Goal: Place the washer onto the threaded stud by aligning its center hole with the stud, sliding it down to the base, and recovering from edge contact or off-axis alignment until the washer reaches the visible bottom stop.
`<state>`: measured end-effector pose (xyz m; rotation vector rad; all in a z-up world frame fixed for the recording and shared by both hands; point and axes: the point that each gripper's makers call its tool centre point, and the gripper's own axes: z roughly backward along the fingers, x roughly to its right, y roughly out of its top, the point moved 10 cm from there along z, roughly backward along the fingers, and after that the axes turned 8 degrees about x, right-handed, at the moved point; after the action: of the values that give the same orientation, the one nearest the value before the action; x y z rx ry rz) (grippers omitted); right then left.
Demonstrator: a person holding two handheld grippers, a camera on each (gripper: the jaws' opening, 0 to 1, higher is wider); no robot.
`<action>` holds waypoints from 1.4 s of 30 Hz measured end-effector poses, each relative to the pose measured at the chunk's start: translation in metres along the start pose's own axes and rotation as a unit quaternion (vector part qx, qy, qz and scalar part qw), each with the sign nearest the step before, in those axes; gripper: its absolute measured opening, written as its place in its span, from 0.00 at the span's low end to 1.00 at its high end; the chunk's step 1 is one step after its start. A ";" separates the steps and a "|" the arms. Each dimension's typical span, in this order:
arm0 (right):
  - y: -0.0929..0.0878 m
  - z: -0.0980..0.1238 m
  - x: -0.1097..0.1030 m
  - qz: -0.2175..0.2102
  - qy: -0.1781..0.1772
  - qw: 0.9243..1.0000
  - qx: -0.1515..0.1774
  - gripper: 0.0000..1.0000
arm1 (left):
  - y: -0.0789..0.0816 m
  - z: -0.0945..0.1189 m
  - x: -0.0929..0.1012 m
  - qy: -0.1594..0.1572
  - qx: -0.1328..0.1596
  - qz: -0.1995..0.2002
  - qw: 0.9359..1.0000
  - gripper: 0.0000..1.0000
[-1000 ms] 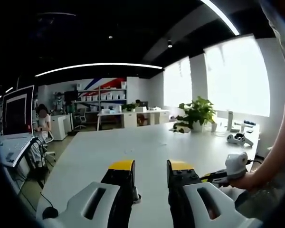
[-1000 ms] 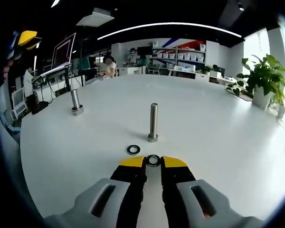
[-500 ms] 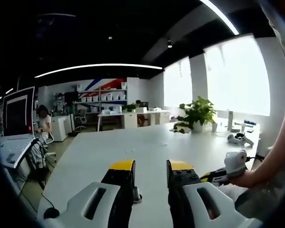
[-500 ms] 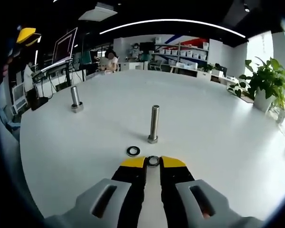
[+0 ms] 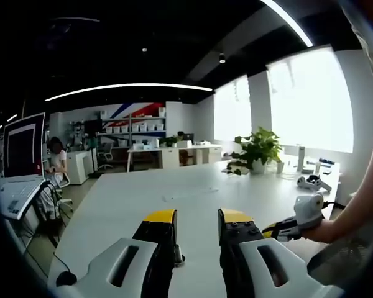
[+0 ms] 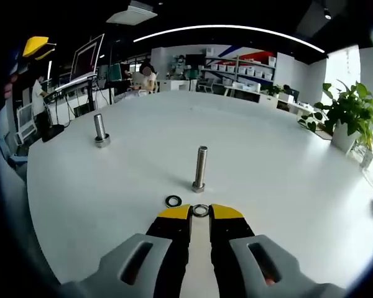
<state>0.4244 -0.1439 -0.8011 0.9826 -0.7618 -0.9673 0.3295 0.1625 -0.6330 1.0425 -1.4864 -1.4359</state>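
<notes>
in the right gripper view a small metal washer (image 6: 200, 210) is seen at the tips of the right gripper (image 6: 200, 212), low in the centre of the frame, with the yellow-tipped jaws drawn close on either side of its rim; it appears to be pinched there, though whether it is lifted clear of the white worktop (image 6: 286, 180) cannot be told. the washer is judged light, rigid, thin and smooth, so it is likely to slip or tilt if gripped loosely, and it is best held by its outer edge with the centre hole left free. the threaded stud (image 6: 200, 168) stands upright just above the jaw tips in the frame, on its hex base, apart from the washer. a second, dark washer (image 6: 173, 201) lies flat on the worktop just left of the held one and is near enough to be nudged. a second stud (image 6: 100, 130) stands well apart at the upper left. a potted plant (image 6: 351, 118) is seen at the right edge.

in the left gripper view the left gripper (image 5: 198, 225) is held low over the worktop with its jaws apart and nothing between them; the right gripper is seen at the lower right of that frame, in a person's hand (image 5: 326, 231).
</notes>
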 end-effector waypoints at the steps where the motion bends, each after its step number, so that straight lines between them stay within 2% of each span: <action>1: 0.001 0.000 0.000 0.002 0.000 1.000 0.000 0.13 | 0.000 0.000 0.000 0.000 0.001 0.001 1.000 0.25; 8: 0.011 0.004 0.000 0.008 -0.001 1.000 0.005 0.13 | 0.001 -0.001 0.000 -0.001 0.002 0.004 1.000 0.25; 24: 0.043 0.012 -0.002 0.023 -0.004 0.999 0.043 0.13 | 0.000 -0.001 0.000 -0.001 0.002 0.008 1.000 0.25; 35: 0.063 -0.001 0.000 0.025 -0.006 0.997 0.070 0.13 | 0.001 0.000 -0.001 0.001 0.002 0.008 1.000 0.25; 42: 0.064 -0.009 0.000 0.026 -0.004 0.997 0.067 0.13 | 0.002 0.000 -0.002 0.004 0.003 0.008 1.000 0.25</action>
<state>0.4516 -0.1261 -0.7452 1.0708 -0.8643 -0.8837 0.3298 0.1640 -0.6312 1.0361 -1.4907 -1.4148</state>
